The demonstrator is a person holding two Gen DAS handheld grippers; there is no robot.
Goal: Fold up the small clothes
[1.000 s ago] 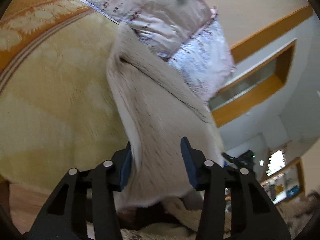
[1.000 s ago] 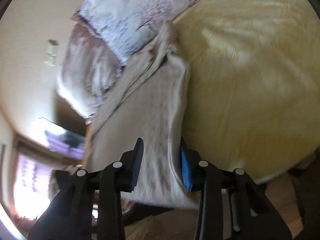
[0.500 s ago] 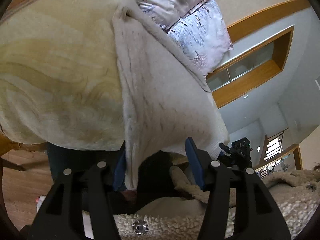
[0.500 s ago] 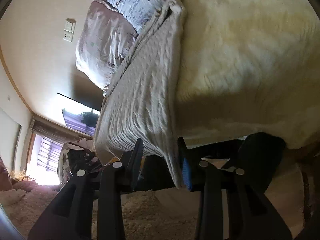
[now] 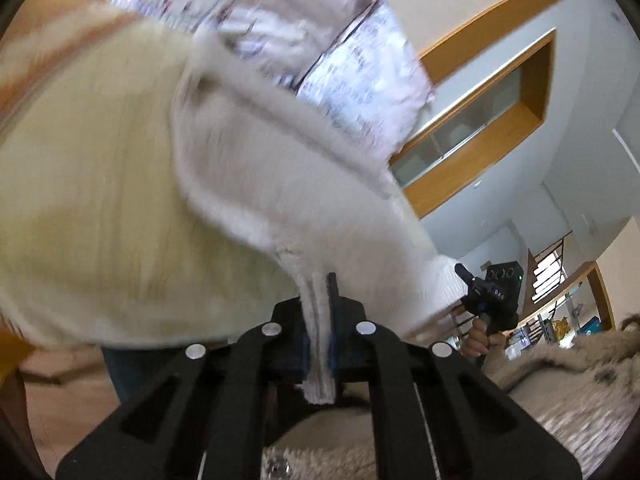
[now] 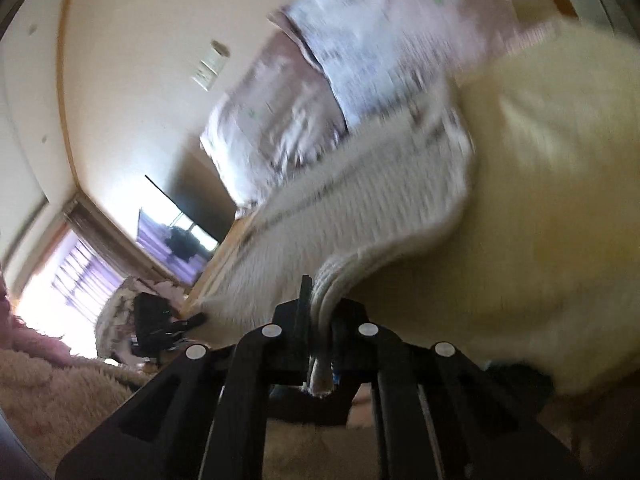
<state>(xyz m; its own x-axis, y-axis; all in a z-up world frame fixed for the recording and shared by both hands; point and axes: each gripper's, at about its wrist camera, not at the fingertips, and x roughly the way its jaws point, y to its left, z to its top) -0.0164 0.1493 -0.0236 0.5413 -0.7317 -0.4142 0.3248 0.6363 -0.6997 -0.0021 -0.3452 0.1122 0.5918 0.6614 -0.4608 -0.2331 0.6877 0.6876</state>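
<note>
A cream knitted garment [image 5: 288,184] lies on a pale yellow bed cover [image 5: 88,216], its near hem hanging past the bed edge. My left gripper [image 5: 319,312] is shut on one corner of the hem. In the right wrist view the same garment [image 6: 360,216] stretches away, and my right gripper [image 6: 320,320] is shut on its other hem corner. The right gripper also shows in the left wrist view [image 5: 486,292], at the far corner. Both views are motion-blurred.
Patterned pink and white pillows [image 5: 320,40] lie at the head of the bed, beyond the garment [image 6: 320,80]. The bed cover [image 6: 560,200] spreads to the right. A fleece sleeve [image 5: 580,380] and wooden floor [image 5: 60,400] are below.
Both grippers have closed on the garment's hem corners; a second ago both were open around the hem. The cameras have tilted and the hem is lifted and bunched between the jaws.
</note>
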